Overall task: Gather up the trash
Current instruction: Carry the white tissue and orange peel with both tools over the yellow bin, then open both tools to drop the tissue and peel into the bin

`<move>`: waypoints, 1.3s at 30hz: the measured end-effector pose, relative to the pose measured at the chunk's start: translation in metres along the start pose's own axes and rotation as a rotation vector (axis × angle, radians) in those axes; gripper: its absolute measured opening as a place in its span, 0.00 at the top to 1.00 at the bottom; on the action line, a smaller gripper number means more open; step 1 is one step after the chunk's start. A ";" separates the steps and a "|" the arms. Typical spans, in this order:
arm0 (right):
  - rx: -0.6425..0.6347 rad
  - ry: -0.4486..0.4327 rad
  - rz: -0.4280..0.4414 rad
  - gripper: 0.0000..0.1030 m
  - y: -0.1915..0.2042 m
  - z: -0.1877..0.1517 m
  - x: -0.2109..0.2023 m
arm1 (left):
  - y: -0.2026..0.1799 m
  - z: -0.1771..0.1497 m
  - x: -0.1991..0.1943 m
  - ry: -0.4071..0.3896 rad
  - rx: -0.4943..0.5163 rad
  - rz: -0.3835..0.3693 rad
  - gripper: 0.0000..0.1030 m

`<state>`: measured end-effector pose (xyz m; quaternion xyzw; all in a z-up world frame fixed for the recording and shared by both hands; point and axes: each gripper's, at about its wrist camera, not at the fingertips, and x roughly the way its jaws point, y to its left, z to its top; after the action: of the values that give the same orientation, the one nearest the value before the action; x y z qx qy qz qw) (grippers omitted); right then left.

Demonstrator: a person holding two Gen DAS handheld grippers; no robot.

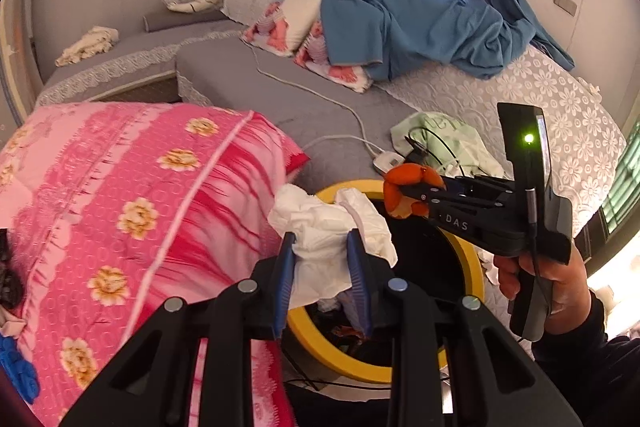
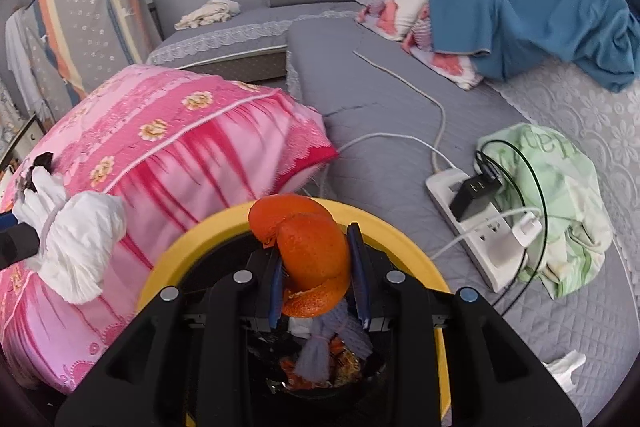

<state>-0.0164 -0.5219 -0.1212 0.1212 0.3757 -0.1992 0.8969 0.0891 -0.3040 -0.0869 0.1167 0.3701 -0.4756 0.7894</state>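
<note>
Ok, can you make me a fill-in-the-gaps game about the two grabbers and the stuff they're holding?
1. The left gripper is holding a crumpled white ____.
2. The right gripper is holding a piece of ____ peel.
3. The bin under both grippers has a ____ rim.
4. The quilt beside the bin is mostly ____.

Missing words: tissue, orange, yellow, pink.

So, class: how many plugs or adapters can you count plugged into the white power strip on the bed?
2 in the power strip: a black adapter near its far end and a white plug nearer the middle. The green cloth beside it may hide more.
</note>
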 end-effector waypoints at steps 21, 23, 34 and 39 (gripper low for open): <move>0.058 0.092 -0.070 0.73 -0.031 -0.025 0.019 | -0.012 -0.004 0.071 0.145 -0.041 -0.086 0.71; 0.053 0.099 -0.074 0.68 -0.030 -0.026 0.021 | -0.009 -0.004 0.071 0.148 -0.063 -0.088 0.64; 0.062 0.079 -0.096 0.55 -0.034 -0.021 0.016 | 0.017 0.001 0.052 0.095 -0.118 -0.020 0.42; 0.057 0.068 -0.117 0.55 -0.033 -0.013 0.012 | 0.032 0.001 0.036 0.069 -0.137 0.002 0.42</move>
<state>-0.0317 -0.5497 -0.1408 0.1312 0.4064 -0.2575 0.8668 0.1263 -0.3120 -0.1170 0.0793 0.4286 -0.4441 0.7828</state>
